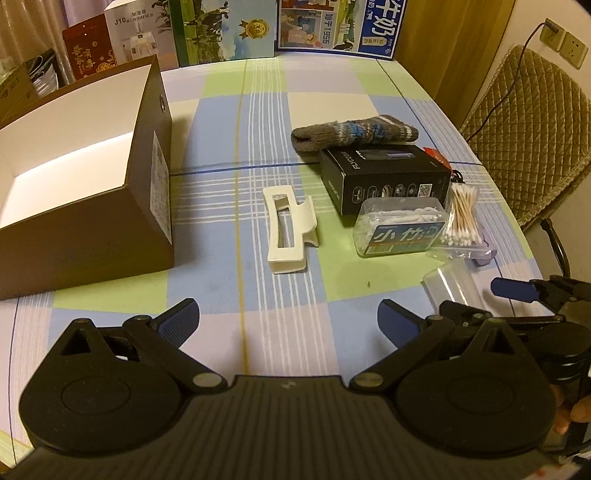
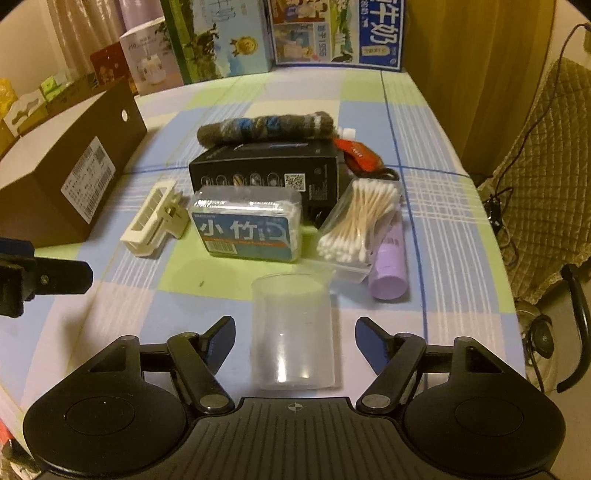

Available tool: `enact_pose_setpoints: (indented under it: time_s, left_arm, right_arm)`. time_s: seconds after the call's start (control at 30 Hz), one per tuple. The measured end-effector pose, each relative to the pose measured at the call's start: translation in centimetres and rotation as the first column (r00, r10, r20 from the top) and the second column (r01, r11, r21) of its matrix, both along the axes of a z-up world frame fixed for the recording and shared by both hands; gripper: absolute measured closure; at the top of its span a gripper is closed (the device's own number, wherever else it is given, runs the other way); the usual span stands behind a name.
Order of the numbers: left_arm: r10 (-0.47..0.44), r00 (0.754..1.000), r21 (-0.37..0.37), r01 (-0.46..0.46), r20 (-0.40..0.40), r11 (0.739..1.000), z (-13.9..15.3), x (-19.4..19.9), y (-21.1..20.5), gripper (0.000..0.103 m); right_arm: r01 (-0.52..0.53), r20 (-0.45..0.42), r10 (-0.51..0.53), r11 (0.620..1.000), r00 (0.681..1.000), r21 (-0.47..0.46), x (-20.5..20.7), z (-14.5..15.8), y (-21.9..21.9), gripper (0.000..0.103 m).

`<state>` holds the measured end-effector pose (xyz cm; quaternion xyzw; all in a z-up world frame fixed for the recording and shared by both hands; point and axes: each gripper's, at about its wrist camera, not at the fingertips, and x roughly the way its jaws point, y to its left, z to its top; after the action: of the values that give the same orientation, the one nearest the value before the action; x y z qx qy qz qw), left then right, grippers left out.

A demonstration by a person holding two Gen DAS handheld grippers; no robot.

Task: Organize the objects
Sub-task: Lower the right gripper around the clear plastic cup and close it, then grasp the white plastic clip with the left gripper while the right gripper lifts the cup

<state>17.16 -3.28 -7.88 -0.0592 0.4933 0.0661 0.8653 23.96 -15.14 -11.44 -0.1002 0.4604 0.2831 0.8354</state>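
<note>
**Q:** What does the right wrist view show, and where do the objects lie?

**A:** The right gripper (image 2: 295,341) has its fingers spread wide, with a clear plastic cup (image 2: 293,330) standing upright between them, seemingly untouched. At 12 o'clock beyond the cup lies a floss-pick box (image 2: 246,232); at 1 o'clock, a bag of cotton swabs (image 2: 356,225) rests partly over a purple tube (image 2: 388,266). A white hair claw (image 2: 153,223) lies at 11 o'clock, with the brown cardboard box (image 2: 70,173) at 10 o'clock.

**Q:** And the left gripper?

**A:** The left gripper (image 1: 288,319) is likewise open and holds nothing. The box interior (image 1: 70,147) appears empty.

**Q:** How should the cup be taken well?

**A:** Judging by its thin walls, close gently, centred low on the body, to avoid crushing or tipping it, then lift clear of the swabs.

**Q:** What writing is legible?

**A:** The floss box reads "小竹". A white carton (image 1: 133,33) reads "J10 HUMIDIFIER". A blue carton (image 1: 376,27) shows "牛奶" and, apparently mirrored, "1955". The black box (image 1: 386,181) carries a QR code; its lettering is unreadable.
</note>
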Motion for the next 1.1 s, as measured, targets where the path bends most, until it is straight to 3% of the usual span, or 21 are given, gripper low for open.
enact_pose_setpoints:
  time_s: [0.13, 0.2, 0.43, 0.73, 0.93, 1.1]
  left_arm:
    - [0.004, 1.000, -0.001, -0.004, -0.006, 1.000, -0.2, 0.4, 0.2, 0.001]
    - [0.005, 1.000, -0.002, -0.005, -0.009, 1.000, -0.3, 0.5, 0.3, 0.001]
    - [0.014, 1.000, 0.000, -0.014, -0.020, 1.000, -0.7, 1.3, 0.9, 0.001]
    - [-0.001, 1.000, 0.013, 0.001, -0.015, 1.000, -1.5, 3.9, 0.7, 0.006]
    - [0.019, 1.000, 0.015, -0.018, -0.023, 1.000, -2.9, 6.7, 1.1, 0.016]
    - [0.030, 0.999, -0.001, -0.030, -0.035, 1.000, -4.1, 8.9, 1.4, 0.038]
  right_arm:
    - [-0.001, -0.009, 0.001, 1.000, 1.000, -0.016, 0.4, -0.7, 0.5, 0.042]
    - [-0.004, -0.021, 0.004, 1.000, 1.000, -0.016, 0.6, -0.9, 0.6, 0.054]
    - [-0.001, -0.021, 0.002, 0.999, 1.000, 0.049, 0.7, 0.8, 0.3, 0.054]
    - [0.066, 0.065, -0.076, 0.988, 0.995, 0.139, 2.9, 5.1, -0.4, 0.054]
    - [0.122, 0.079, -0.135, 0.981, 0.988, 0.149, 5.4, 5.7, -1.7, 0.054]
    - [0.138, 0.083, -0.151, 0.979, 0.985, 0.148, 6.5, 5.7, -2.5, 0.054]
